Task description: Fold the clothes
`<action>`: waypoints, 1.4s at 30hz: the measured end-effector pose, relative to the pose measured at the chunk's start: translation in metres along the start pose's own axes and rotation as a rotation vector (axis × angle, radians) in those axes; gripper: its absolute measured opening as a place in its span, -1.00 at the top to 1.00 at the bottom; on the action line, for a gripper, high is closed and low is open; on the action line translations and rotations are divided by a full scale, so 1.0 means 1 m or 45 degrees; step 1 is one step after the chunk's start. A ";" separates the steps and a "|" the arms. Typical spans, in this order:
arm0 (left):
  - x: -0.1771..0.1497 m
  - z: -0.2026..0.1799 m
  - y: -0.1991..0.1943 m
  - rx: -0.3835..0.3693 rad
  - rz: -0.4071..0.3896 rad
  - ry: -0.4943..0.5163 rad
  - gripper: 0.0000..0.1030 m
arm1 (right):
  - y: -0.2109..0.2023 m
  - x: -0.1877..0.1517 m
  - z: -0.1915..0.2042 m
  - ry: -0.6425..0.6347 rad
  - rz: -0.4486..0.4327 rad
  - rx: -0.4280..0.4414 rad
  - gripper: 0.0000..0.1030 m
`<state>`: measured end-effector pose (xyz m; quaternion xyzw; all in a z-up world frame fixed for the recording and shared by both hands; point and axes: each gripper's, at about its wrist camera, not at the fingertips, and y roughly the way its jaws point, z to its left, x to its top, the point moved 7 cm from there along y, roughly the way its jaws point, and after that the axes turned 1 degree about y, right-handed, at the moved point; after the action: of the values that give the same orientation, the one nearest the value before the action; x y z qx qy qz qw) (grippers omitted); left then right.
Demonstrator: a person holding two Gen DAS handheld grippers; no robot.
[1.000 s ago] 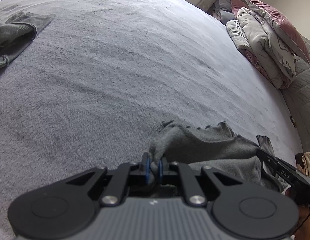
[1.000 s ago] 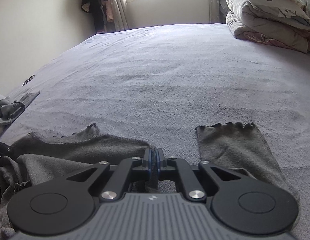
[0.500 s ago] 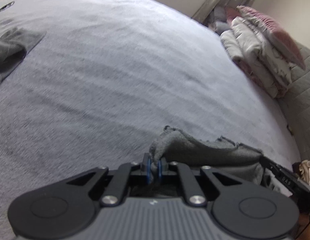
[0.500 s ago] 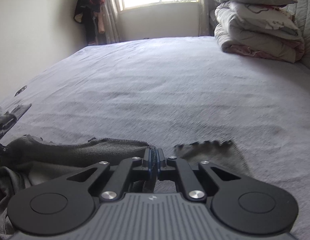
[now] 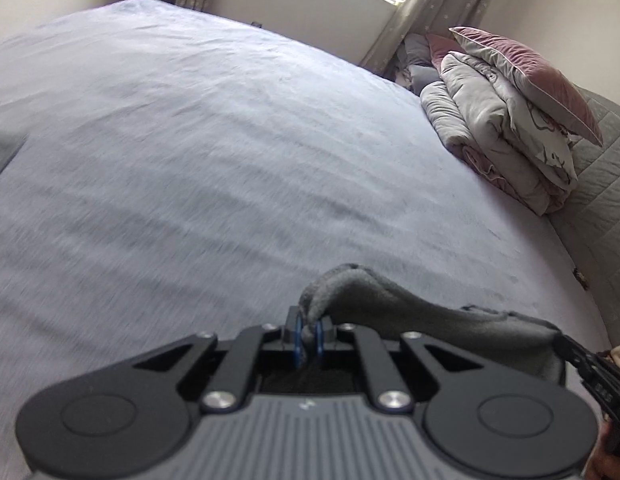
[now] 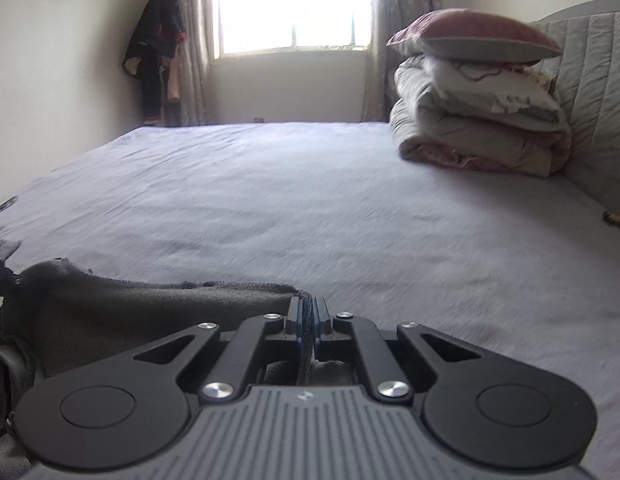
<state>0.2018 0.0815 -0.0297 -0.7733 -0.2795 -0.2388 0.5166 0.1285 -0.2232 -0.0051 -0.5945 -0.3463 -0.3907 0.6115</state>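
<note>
A big bed with a pale purple sheet fills the room, and a bright window sits in the far wall. By the headboard, a folded grey quilt is stacked up with a pink pillow on top. Dark clothes hang in the corner next to the curtain.

The left tool is pinched tight on one end of a dark grey garment. A little hump of the soft cloth pokes up above its blue pads. From there the cloth runs off to the right, toward the right tool seen at the edge of that view.

The right tool is pinched tight on the other end of the same garment. In the right wrist view, the top edge of the cloth runs almost straight to the left, up to the left tool. The rest of the cloth hangs down below that edge, near the front of the bed. Both views are a bit blurry on the sheet.
</note>
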 end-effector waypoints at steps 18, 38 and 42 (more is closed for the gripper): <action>0.056 -0.036 0.106 0.071 -0.036 0.100 0.78 | 0.063 0.003 -0.027 -0.030 0.012 -0.075 0.88; 0.000 -0.018 0.015 0.058 0.180 0.082 -0.03 | -0.004 0.000 -0.030 0.123 0.241 0.017 0.32; -0.018 -0.007 -0.016 0.042 0.191 0.051 -0.07 | -0.025 -0.004 -0.026 0.174 0.240 0.056 0.25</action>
<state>0.1772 0.0768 -0.0289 -0.7786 -0.2145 -0.2102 0.5510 0.1032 -0.2487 0.0018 -0.5829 -0.2549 -0.3635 0.6805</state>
